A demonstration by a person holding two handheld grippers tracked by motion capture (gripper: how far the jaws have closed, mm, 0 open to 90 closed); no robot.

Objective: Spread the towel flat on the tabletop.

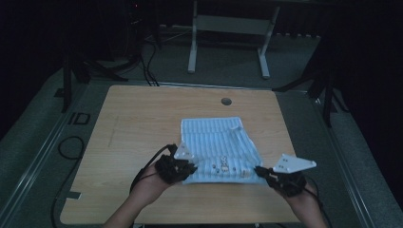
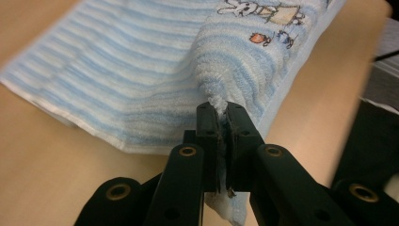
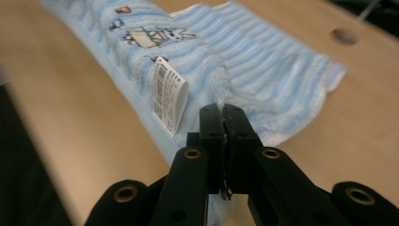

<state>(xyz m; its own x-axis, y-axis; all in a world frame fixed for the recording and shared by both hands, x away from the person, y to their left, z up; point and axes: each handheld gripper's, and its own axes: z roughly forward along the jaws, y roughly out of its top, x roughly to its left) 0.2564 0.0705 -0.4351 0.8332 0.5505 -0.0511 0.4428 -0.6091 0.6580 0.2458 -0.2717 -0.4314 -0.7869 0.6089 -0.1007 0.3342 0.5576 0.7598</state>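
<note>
— What's on the bench right now?

— A light blue striped towel, lying a little right of the middle, on the half nearer the person. It's folded over, with a small cartoon print along the near edge and a white barcode tag hanging off that edge.

— And the claws?

— The left claw is at the towel's near left corner, the right claw at the near right corner. In the left gripper view the two black jaws are pressed together with a bunched tuft of the terry cloth squeezed between them, and the cloth rises up to them in a ridge. In the right gripper view the jaws are likewise clamped on the towel's edge, just beside that tag.

— So both are pinching the towel?

— Yes, each one grips its own corner. The near edge is pulled up off the wood between them, while the far part lies flat.

— Any box, tray or basket about?

— I can only speak for what's there: the towel, the wooden top with a round cable hole near its far edge, and a white frame standing on the floor beyond.
</note>
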